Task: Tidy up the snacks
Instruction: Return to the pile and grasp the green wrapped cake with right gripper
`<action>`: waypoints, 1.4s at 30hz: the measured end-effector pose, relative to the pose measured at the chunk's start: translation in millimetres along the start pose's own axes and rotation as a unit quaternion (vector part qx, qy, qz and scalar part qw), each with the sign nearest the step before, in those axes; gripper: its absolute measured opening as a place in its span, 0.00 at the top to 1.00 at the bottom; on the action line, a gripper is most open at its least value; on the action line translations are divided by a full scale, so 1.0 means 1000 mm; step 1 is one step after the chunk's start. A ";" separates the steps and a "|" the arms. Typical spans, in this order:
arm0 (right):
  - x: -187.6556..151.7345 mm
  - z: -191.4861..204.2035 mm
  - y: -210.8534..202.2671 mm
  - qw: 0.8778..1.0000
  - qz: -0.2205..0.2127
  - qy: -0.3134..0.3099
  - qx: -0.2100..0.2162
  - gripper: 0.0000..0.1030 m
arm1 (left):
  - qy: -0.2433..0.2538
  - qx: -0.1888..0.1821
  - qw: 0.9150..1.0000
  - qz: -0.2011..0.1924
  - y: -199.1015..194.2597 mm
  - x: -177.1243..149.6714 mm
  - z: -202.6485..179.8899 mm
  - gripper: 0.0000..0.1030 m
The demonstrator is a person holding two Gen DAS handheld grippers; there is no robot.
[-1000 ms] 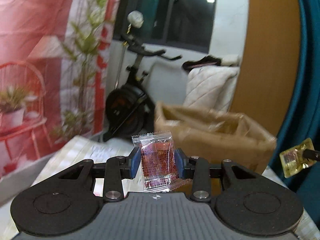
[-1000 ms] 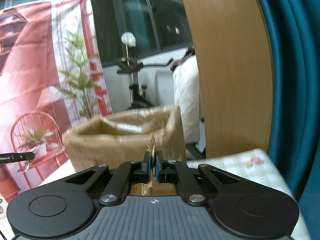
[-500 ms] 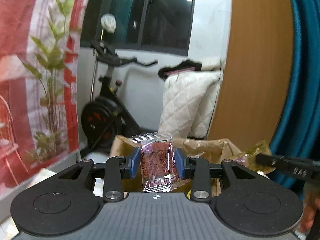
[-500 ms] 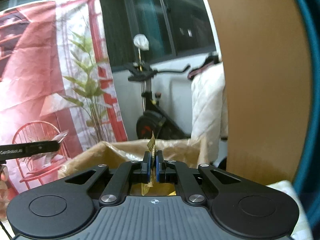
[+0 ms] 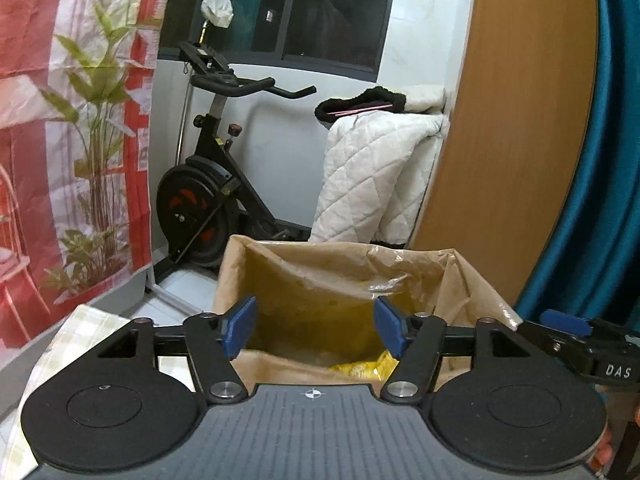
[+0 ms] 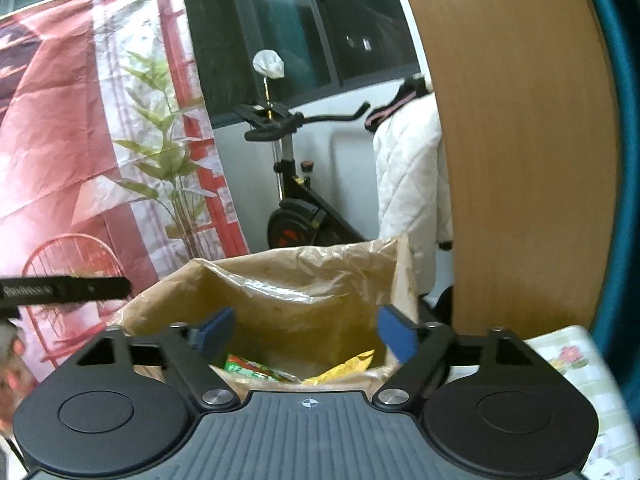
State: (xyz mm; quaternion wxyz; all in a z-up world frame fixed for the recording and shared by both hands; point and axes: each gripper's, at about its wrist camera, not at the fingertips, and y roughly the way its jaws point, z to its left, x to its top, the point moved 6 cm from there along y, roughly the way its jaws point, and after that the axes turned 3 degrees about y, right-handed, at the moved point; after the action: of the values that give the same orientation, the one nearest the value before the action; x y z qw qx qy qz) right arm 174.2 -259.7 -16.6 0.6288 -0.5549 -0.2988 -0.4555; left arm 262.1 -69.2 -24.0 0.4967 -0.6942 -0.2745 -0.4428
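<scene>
Nearest the lens in the left wrist view, the left gripper is seen with its blue pads spread apart and nothing between them; its jaws have just been opening. In the right wrist view the right gripper is likewise shown spread wide and empty, its jaws having just been opening as well. Both are held over the open mouth of the paper bag, which stands at the edge of a table covered by a checked cloth.

Inside the bag, snack packets are visible: a yellow packet and a green and red packet are counted in the right wrist view, while only the yellow one shows in the left. Whether further packets lie beneath cannot be told, since the floor of the bag is largely hidden by the gripper bodies.

The task is judged to be part done: two grippers are counted, both empty, one bag, and at least two packets within it. No loose snacks are seen on the visible strips of table, so what is left cannot be told.

Beyond the bag, one exercise bike, one quilted white blanket, one wooden panel and one printed red backdrop are shown.
</scene>
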 end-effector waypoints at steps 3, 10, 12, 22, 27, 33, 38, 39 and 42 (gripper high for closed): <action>-0.003 0.003 -0.024 1.000 -0.015 -0.021 -0.005 0.01 | -0.003 -0.001 1.000 -0.003 -0.025 -0.004 0.004 0.29; -0.027 0.014 -0.063 0.999 -0.014 -0.006 0.045 0.00 | 0.011 -0.006 1.000 -0.010 -0.076 -0.033 0.009 0.23; -0.037 0.015 -0.068 0.998 -0.014 0.002 0.054 0.00 | 0.009 -0.002 1.000 -0.004 -0.081 -0.045 0.012 0.23; -0.095 -0.001 -0.049 0.998 0.054 -0.009 0.010 0.01 | -0.027 0.033 0.998 0.044 -0.070 -0.100 0.043 0.23; -0.128 -0.014 -0.018 0.993 0.115 -0.020 -0.014 0.36 | -0.039 0.052 0.996 0.065 -0.057 -0.121 0.060 0.24; -0.175 -0.017 0.034 0.980 0.194 -0.030 -0.036 0.46 | -0.053 0.066 0.991 0.101 -0.039 -0.145 0.078 0.25; -0.200 -0.016 0.061 0.972 0.228 -0.025 -0.059 0.52 | -0.074 0.070 0.985 0.136 -0.032 -0.173 0.089 0.32; -0.204 -0.015 0.065 0.970 0.234 -0.025 -0.062 0.53 | -0.078 0.070 0.984 0.142 -0.031 -0.178 0.089 0.32; -0.212 -0.013 0.072 0.968 0.242 -0.029 -0.068 0.55 | -0.087 0.068 0.981 0.159 -0.028 -0.189 0.091 0.34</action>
State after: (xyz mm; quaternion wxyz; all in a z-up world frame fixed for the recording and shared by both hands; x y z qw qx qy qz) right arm 151.4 -223.3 -236.7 0.6722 -0.6649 -0.1423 -0.2929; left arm 183.8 36.3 -189.5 0.5809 -0.7296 -0.2324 -0.2763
